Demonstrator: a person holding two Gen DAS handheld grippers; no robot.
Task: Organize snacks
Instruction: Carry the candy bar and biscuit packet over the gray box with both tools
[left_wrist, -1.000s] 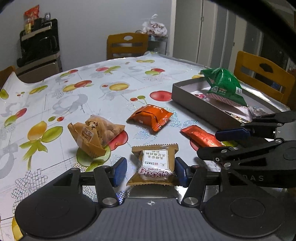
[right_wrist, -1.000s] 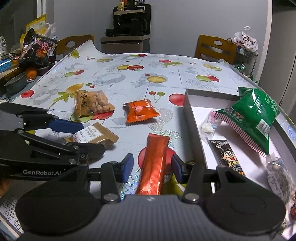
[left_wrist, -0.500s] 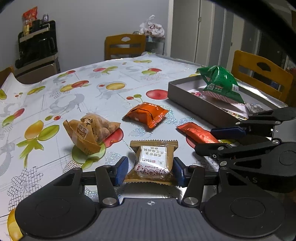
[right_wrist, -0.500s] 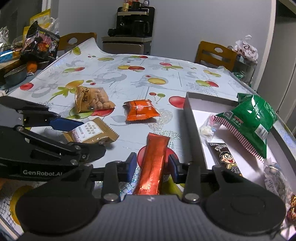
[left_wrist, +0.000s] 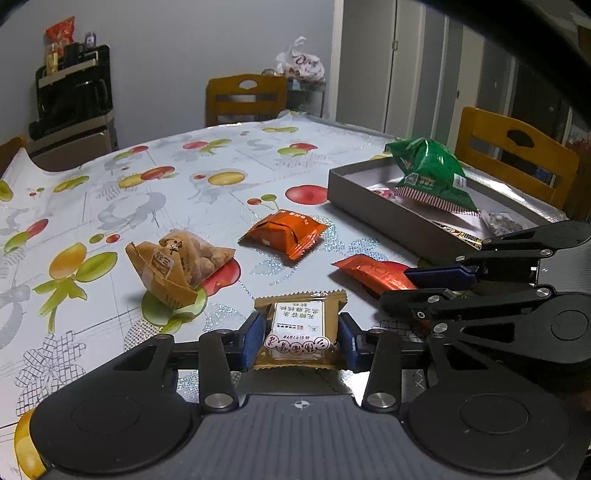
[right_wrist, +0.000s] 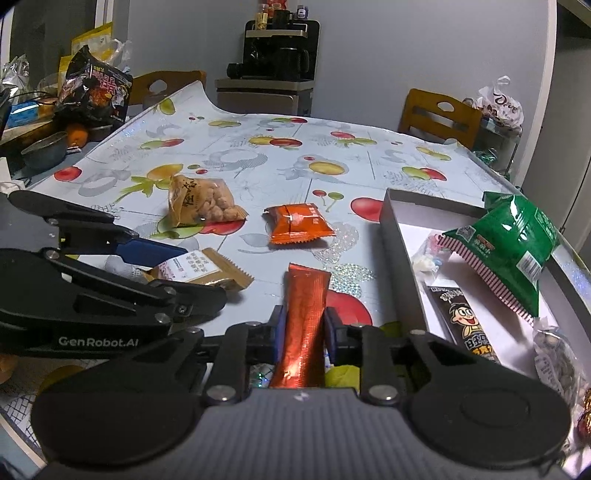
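On the fruit-print table (left_wrist: 155, 206), your right gripper (right_wrist: 303, 328) is clamped on a long red stick packet (right_wrist: 304, 325), while your left gripper (left_wrist: 298, 338) is closing its jaws around a brown biscuit packet (left_wrist: 300, 325). Inside the grey box (right_wrist: 400, 243) lie a green bag (right_wrist: 513, 251) and a cartoon-boy packet (right_wrist: 463, 325). Outside wait an orange packet (left_wrist: 284, 232) and a nut bag (left_wrist: 177, 266). "GenRobot.AI" is printed on the left gripper's side.
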